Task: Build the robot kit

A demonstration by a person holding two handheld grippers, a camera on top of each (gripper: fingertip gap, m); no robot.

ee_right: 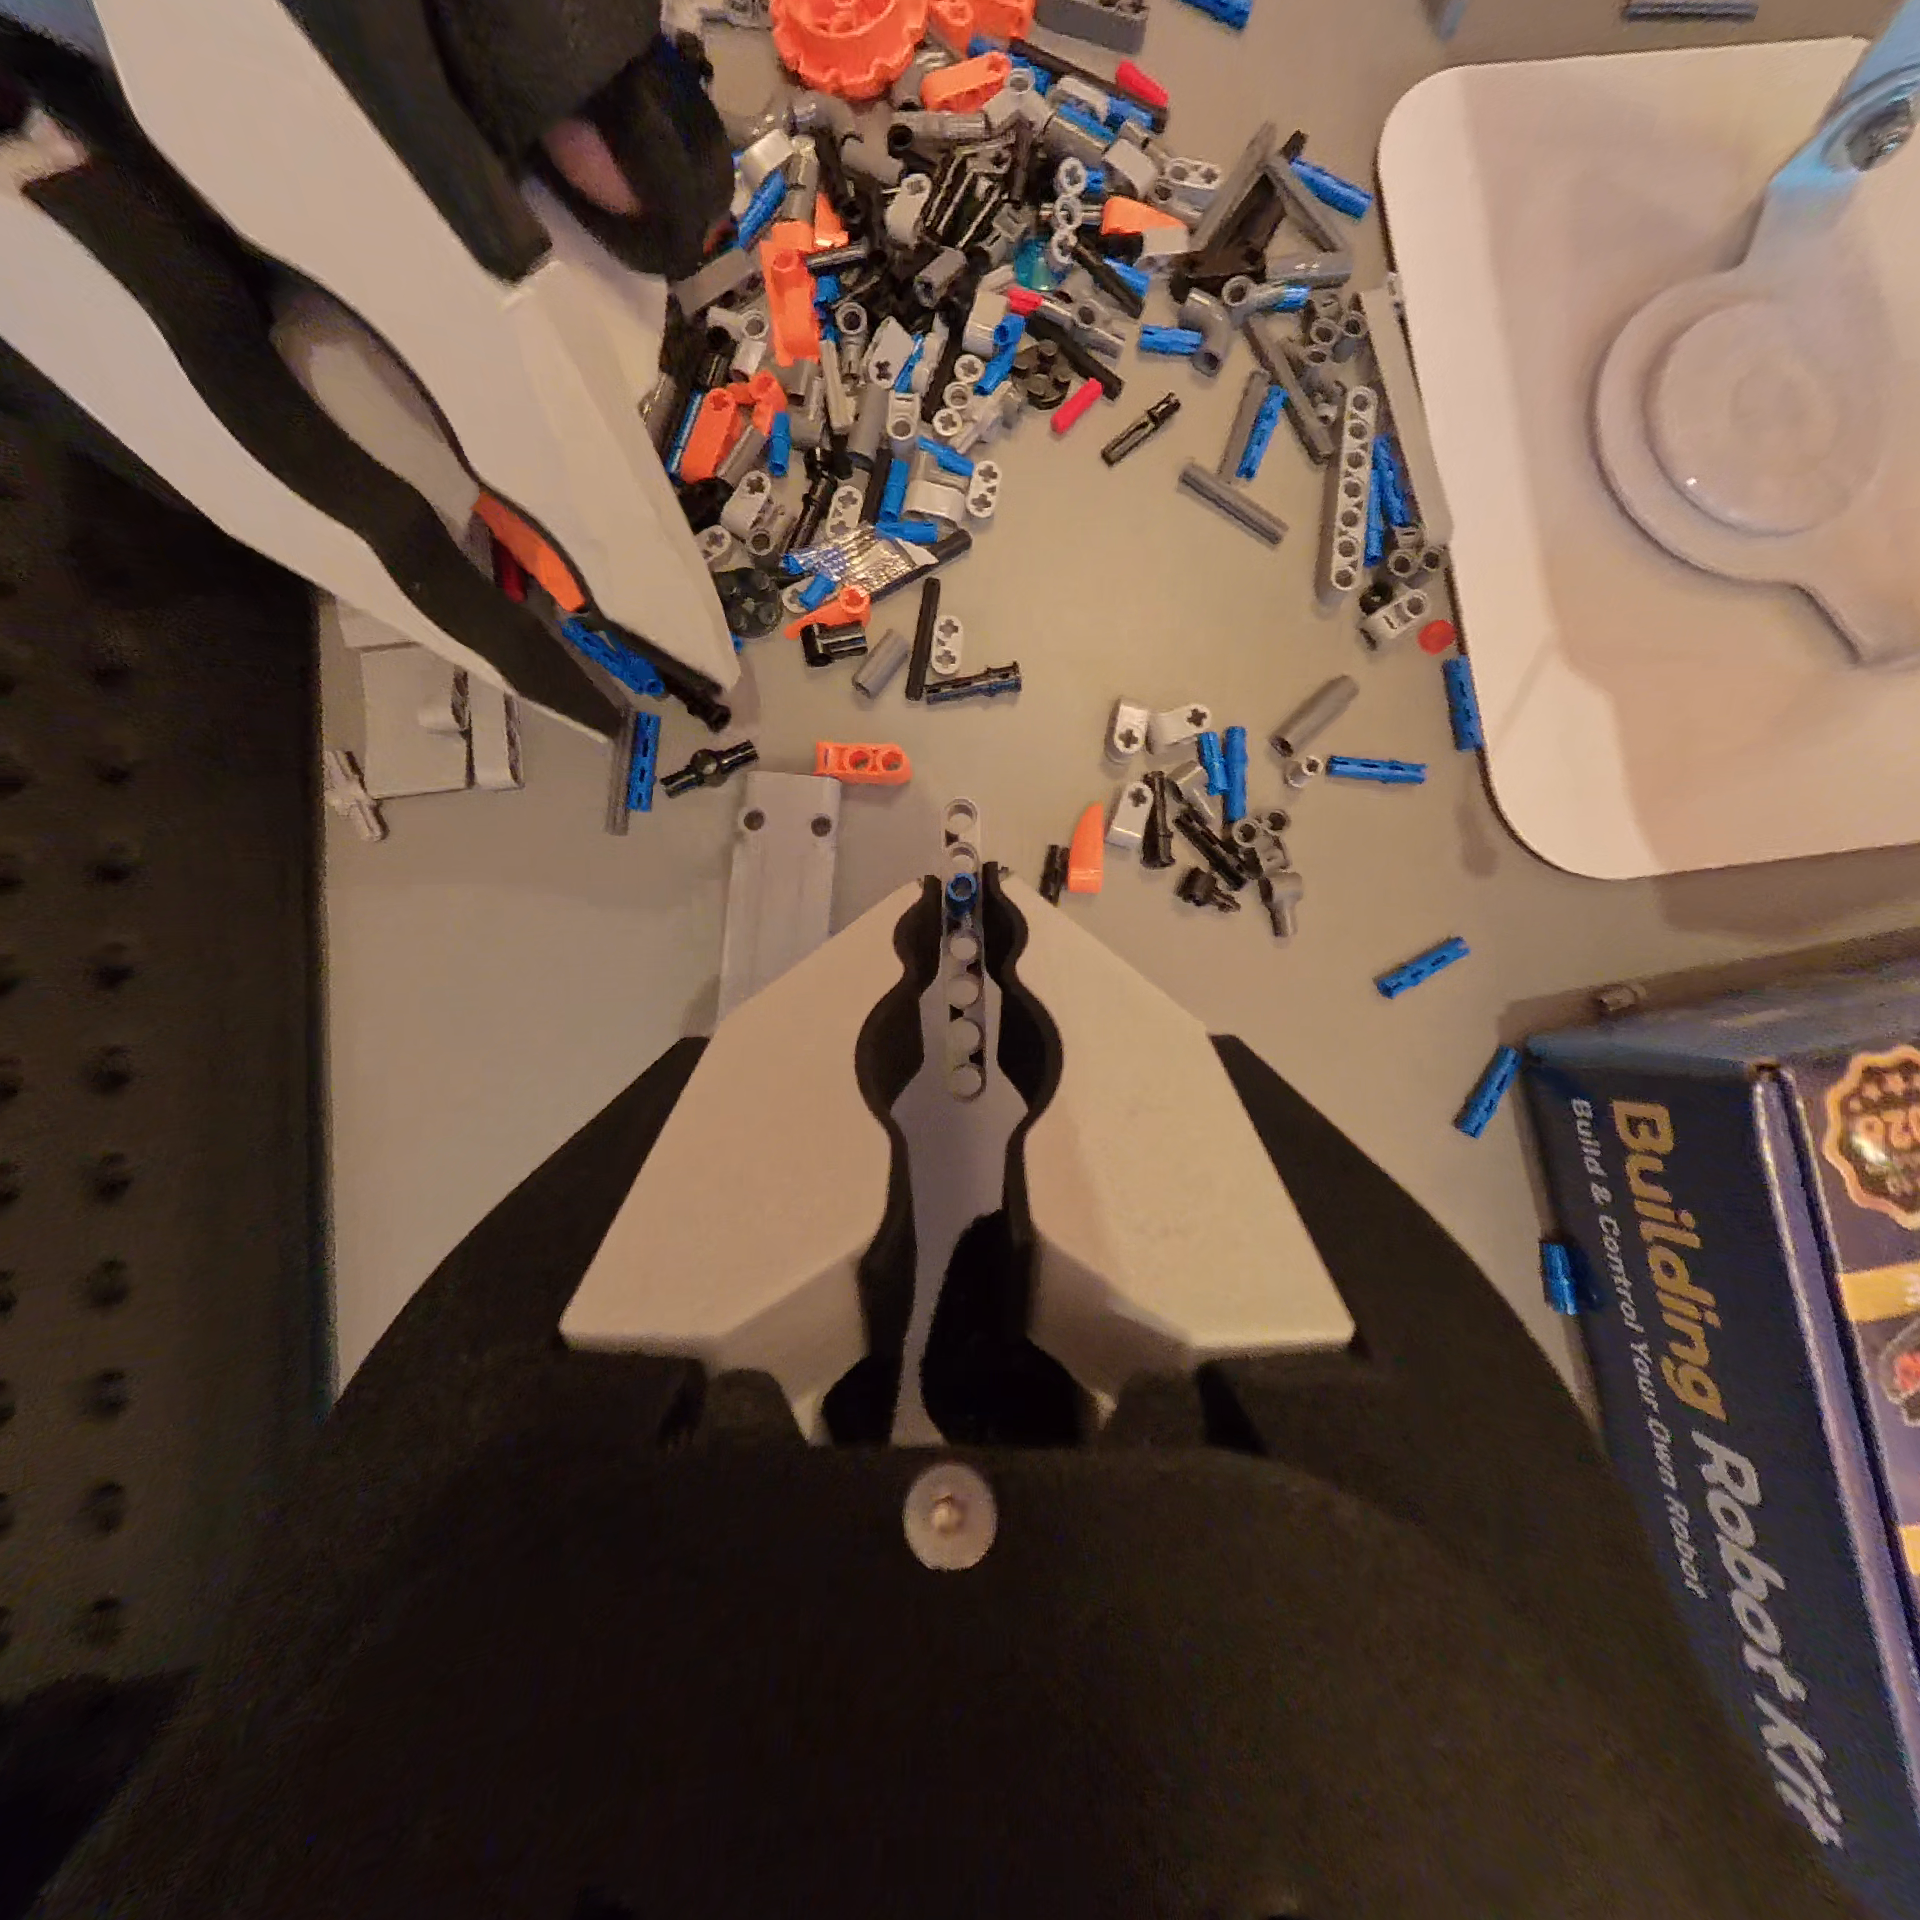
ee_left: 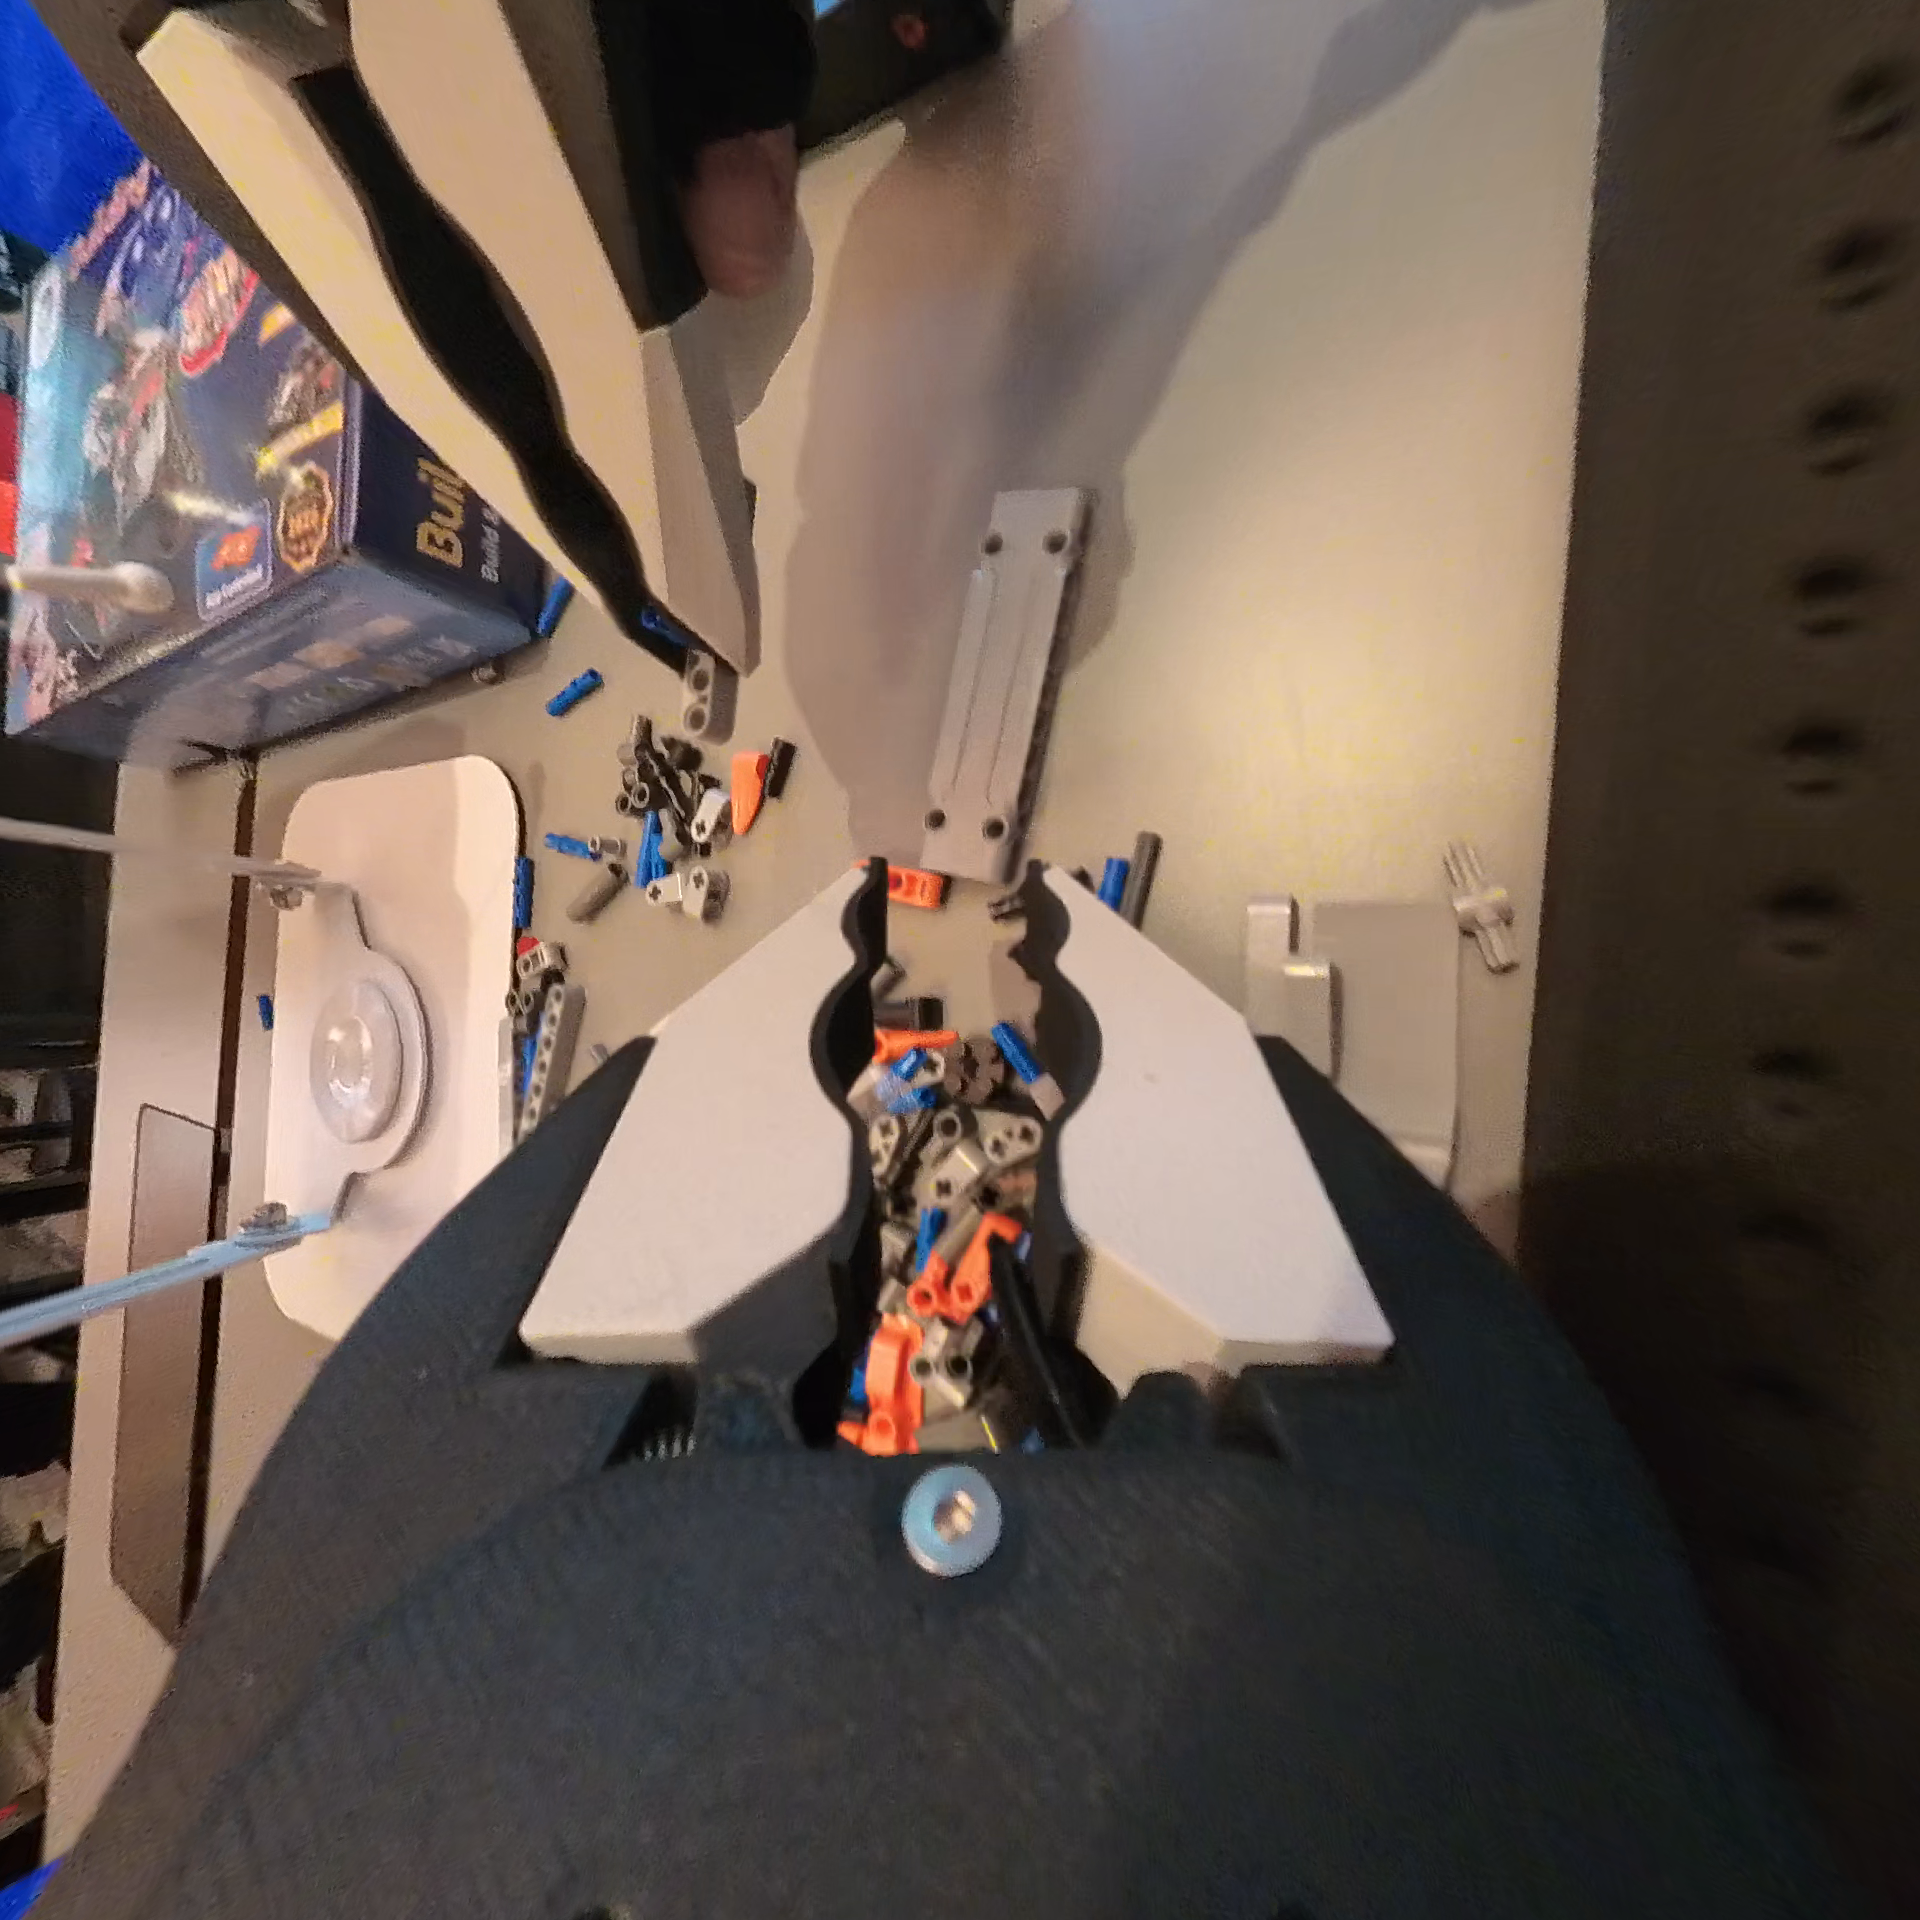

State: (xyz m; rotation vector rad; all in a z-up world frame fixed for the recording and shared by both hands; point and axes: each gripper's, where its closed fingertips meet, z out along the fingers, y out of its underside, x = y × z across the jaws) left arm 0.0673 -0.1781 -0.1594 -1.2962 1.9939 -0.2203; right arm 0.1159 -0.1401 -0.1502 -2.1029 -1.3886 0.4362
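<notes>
The light grey plastic beam with a row of round holes [ee_right: 963, 997] sits clamped between my right gripper [ee_right: 962, 883] jaws, a small blue pin [ee_right: 961, 886] in a hole at the tips. My left gripper [ee_left: 956, 878] jaws stand apart, empty, over a heap of grey, blue and orange plastic pieces [ee_left: 940, 1184]. Just ahead of them lies a flat grey plate [ee_left: 1003, 686].

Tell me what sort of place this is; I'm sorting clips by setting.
Probably a hobby or building-kit workbench: a grey table strewn with a pile of small plastic construction pieces, a blue kit box beside them, and the right gripper clamping a grey holed beam.
</notes>
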